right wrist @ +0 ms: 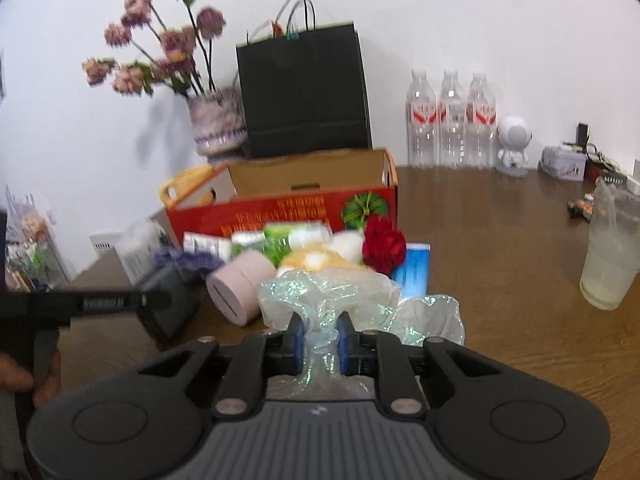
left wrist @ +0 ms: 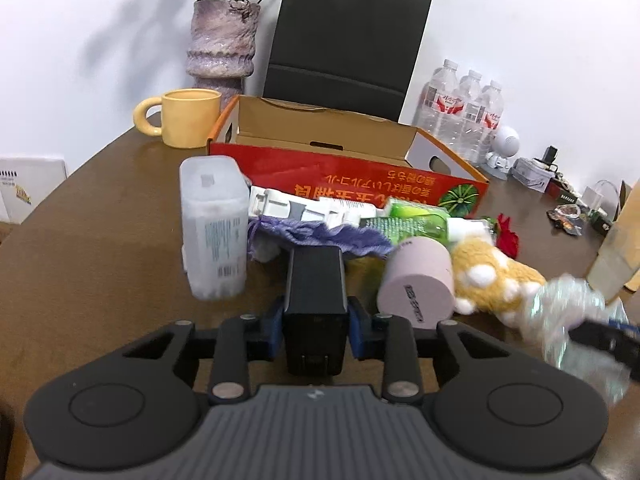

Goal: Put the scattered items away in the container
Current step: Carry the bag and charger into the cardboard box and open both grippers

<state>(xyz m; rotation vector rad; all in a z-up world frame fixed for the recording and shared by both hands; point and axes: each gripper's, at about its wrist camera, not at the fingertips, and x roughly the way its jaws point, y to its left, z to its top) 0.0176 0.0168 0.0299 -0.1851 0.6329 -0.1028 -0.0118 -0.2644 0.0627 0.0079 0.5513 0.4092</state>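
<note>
- Left gripper [left wrist: 315, 330]: blue pads clamped on a black rectangular charger block [left wrist: 316, 292], held just above the brown wooden table [left wrist: 100, 240].
- Right gripper [right wrist: 319, 338]: pads pinched tight on the twisted neck of a crinkled iridescent cellophane bag [right wrist: 332, 300].
- Just ahead of the left pads, to their left: an upright frosted plastic cotton-swab box [left wrist: 214, 228]; to their right: a pale pink cylinder lying on its side [left wrist: 418, 288], touching a yellow-and-white plush paw [left wrist: 492, 276].
- Beyond both grippers, blocking the way to the carton: a heap of purple knitted cloth [left wrist: 320, 234], white tubes [left wrist: 312, 208], green packets [left wrist: 416, 220] and a red fabric flower [right wrist: 384, 248].
- Behind the heap: the open red-and-orange cardboard carton with a pumpkin print [left wrist: 348, 152], its floor hidden from both views.
- Right gripper blurred in the left view; left gripper blurred in the right view.
- Far right of the right gripper: a clear plastic cup of pale drink [right wrist: 610, 248].
- Against the white wall: a yellow mug [left wrist: 188, 118], a mauve vase of flowers [left wrist: 222, 44], a black paper bag [left wrist: 344, 40], three water bottles [right wrist: 452, 120].
</note>
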